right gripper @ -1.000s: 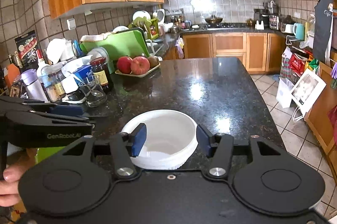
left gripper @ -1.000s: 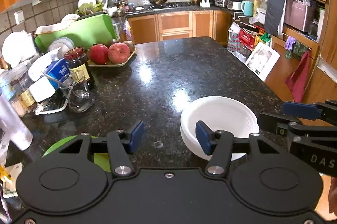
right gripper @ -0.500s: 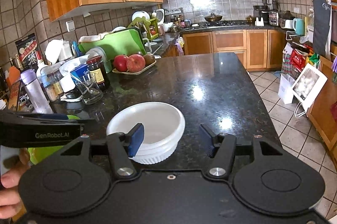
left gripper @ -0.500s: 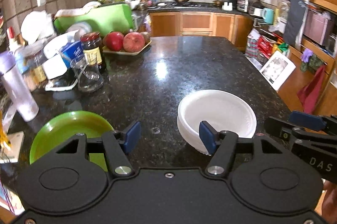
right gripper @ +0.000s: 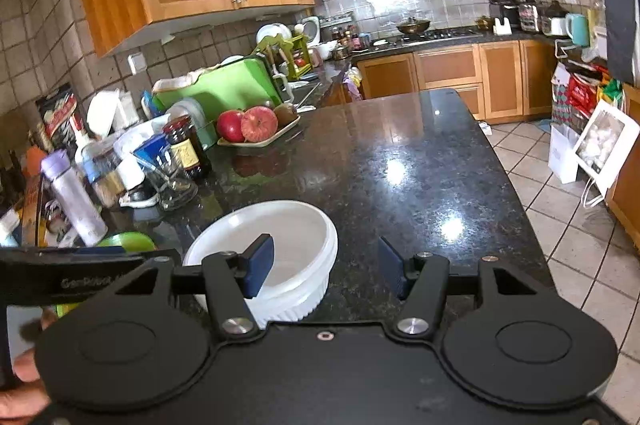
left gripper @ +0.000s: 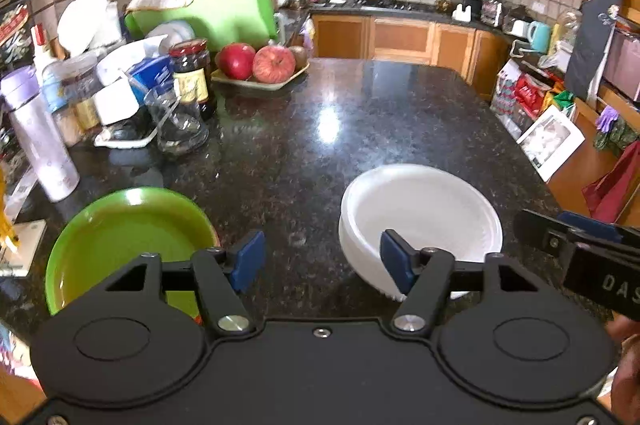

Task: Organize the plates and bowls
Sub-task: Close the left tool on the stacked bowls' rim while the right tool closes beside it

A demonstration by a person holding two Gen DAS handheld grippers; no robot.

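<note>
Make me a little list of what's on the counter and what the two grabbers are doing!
counter: dark speckled stone
white bowls: stacked, near right
green plate: near left
fruit tray: far left, red fruit on it
jar: dark, by the clutter
left gripper: open, holding nothing, jaws just widened
right gripper: open, one finger over the white bowls, not gripping

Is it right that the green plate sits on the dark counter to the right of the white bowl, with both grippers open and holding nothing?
Not quite. The left wrist view shows the green plate to the left of the white bowl, not the right. It does sit on the dark counter, and the left gripper and right gripper are open and empty.
</note>
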